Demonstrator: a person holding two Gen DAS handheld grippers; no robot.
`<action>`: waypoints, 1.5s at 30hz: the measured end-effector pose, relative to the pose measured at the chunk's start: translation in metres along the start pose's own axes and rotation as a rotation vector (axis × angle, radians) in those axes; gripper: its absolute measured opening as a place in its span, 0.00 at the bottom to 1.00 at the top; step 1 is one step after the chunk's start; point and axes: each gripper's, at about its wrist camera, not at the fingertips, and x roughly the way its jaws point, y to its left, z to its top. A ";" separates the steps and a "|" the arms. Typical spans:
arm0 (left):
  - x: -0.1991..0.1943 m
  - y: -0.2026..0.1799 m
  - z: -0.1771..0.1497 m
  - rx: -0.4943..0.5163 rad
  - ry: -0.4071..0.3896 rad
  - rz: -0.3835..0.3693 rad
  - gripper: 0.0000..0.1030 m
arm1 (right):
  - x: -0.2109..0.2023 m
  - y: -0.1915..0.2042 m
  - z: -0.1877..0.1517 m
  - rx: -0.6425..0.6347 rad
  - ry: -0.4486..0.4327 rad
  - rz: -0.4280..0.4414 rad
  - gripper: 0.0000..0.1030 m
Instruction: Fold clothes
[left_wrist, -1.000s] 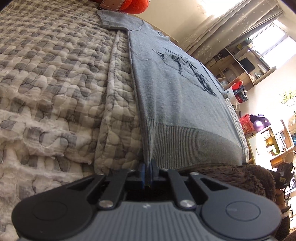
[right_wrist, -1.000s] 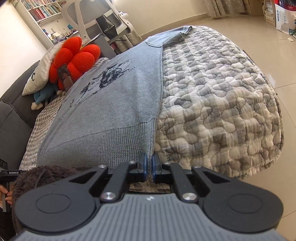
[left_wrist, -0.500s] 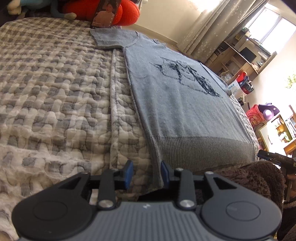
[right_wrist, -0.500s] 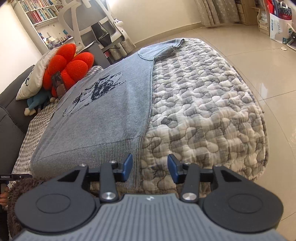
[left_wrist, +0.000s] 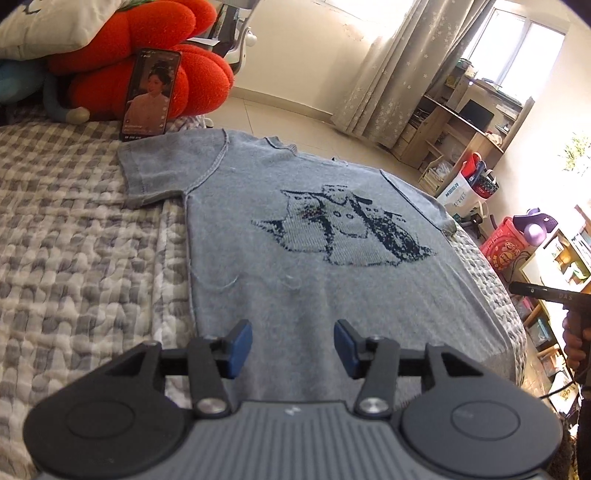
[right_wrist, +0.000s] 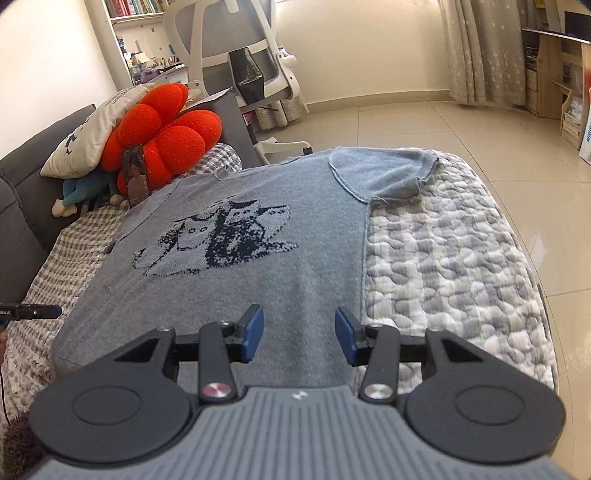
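Your grey knit top (left_wrist: 295, 221) lies flat and face up on the quilted bed cover (left_wrist: 81, 258), hem nearest you, collar at the far end, both short sleeves spread out to the sides. The cat picture on the chest shows whole, so no part is turned over. That spread suits a fold, since every edge lies within reach.

Your left gripper (left_wrist: 293, 349) hovers above the near hem toward its left side, jaws wide apart, with nothing between the blue pads (left_wrist: 239, 349). Your right gripper (right_wrist: 299, 334) hangs over the hem near the right edge, equally wide, also holding nothing.

At the far left a phone (left_wrist: 149, 94) leans on a red cushion (left_wrist: 147, 44), just beside the left sleeve, so mind it when you swing cloth that way.
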 end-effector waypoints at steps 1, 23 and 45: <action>0.006 -0.003 0.008 0.013 -0.006 0.003 0.53 | 0.006 0.004 0.008 -0.016 0.000 0.005 0.46; 0.152 0.010 0.116 0.160 -0.088 0.116 0.56 | 0.162 0.017 0.118 -0.144 0.034 0.041 0.48; 0.271 0.036 0.215 0.205 -0.102 0.257 0.45 | 0.272 -0.003 0.153 -0.034 -0.065 0.058 0.51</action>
